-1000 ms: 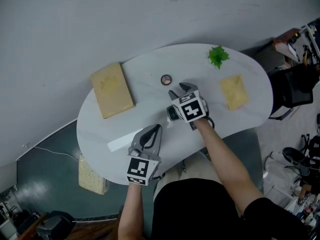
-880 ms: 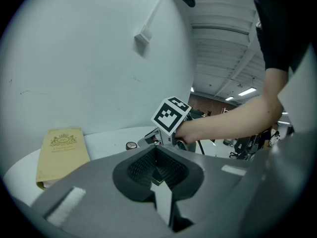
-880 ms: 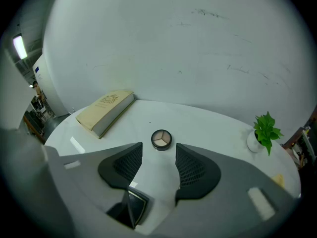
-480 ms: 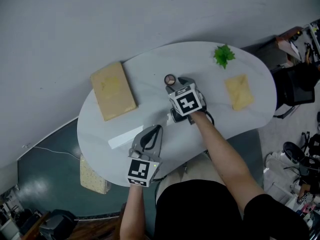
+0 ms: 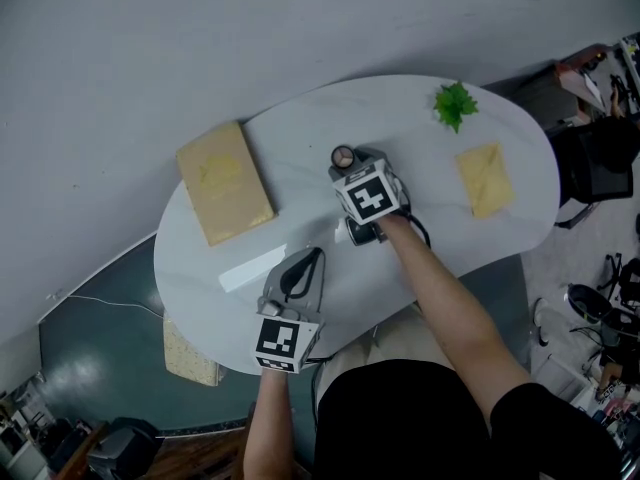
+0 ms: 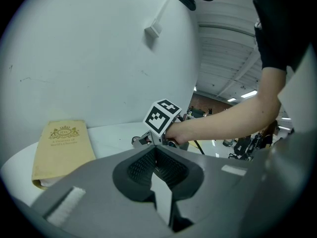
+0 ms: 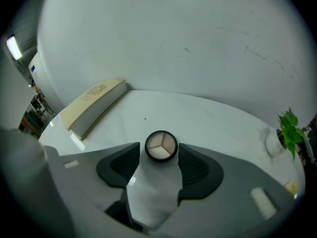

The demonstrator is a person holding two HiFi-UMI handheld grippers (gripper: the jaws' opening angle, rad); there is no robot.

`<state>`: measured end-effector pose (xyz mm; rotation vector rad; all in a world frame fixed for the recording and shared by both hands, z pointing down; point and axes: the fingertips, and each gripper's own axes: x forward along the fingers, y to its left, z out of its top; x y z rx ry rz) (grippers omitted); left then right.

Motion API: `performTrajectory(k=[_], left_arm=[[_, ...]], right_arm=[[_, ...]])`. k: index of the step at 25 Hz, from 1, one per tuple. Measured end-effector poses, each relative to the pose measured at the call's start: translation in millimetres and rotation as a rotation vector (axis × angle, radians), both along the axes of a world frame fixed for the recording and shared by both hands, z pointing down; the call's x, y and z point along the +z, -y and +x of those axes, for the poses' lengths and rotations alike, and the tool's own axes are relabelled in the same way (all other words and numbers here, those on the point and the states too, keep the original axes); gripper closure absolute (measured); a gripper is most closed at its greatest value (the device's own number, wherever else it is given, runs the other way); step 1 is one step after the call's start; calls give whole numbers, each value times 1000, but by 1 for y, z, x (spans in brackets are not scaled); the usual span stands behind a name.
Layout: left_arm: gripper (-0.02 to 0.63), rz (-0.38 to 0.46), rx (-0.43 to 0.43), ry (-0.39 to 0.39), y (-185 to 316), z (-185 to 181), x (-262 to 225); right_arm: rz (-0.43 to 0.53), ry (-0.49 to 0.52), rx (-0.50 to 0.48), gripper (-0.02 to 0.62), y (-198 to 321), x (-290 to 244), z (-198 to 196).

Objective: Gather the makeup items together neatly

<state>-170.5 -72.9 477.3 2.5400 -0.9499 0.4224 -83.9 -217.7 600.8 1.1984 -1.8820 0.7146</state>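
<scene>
A tan book (image 6: 62,145) is laid flat at one end of the white worktop (image 7: 198,118). A gold crest and some gold words are printed on its cover, but the words are too small to be read. Black and white squares are printed on the cube (image 6: 162,117) on the right claw (image 7: 159,158). No other writing can be made out. The right claw is pointed down at the worktop. Its jaws have just been opening and are spread wide. A small round makeup pot (image 7: 161,146), with three pale colours inside, is seen on the worktop between the tips of the jaws, near the middle of the worktop. The pot is not squeezed by the pads. The left claw (image 6: 155,157) is held near the front edge, with its jaws pressed tight together and nothing gripped between them. A little green plant (image 7: 289,128) and a flat yellow pad (image 5: 485,180) are found at the far end, well apart from the pot.
</scene>
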Motion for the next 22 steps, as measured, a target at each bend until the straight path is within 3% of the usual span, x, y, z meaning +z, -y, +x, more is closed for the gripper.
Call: performTrajectory(k=[22], left_arm=[[609, 2, -24, 9, 0, -7, 0]], right_arm=[[12, -33, 12, 374, 8, 5, 3]])
